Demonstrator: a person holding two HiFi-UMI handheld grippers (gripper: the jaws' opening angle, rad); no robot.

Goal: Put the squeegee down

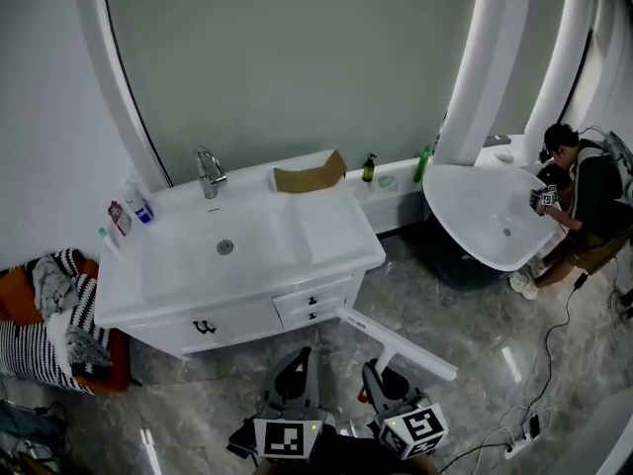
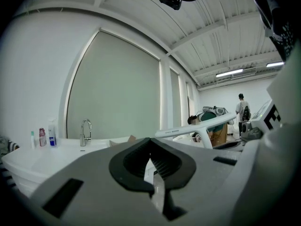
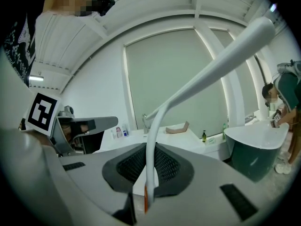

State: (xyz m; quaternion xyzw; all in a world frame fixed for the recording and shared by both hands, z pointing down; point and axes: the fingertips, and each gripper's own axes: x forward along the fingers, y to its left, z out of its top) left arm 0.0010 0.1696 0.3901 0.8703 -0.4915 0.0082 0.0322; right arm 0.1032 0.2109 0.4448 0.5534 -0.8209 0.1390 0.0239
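Note:
The white squeegee [image 1: 401, 344] hangs above the marble floor in front of the vanity, its long blade slanting toward the lower right. My right gripper [image 1: 381, 372] is shut on its thin handle, which in the right gripper view runs up between the dark pads [image 3: 167, 166] to the squeegee [image 3: 211, 69] blade overhead. My left gripper [image 1: 297, 362] is beside it on the left, shut with nothing in it. In the left gripper view that gripper's [image 2: 150, 142] tips meet, and the squeegee [image 2: 197, 128] crosses just beyond them on the right.
A white vanity [image 1: 326, 265] with sink, faucet [image 1: 208, 171], a cardboard piece [image 1: 309, 176] and small bottles [image 1: 129, 211] stands ahead. A round white basin [image 1: 485, 216] and a crouching person [image 1: 584, 206] are at right. Striped cloths [image 1: 49, 325] lie left; cables [image 1: 524, 433] at lower right.

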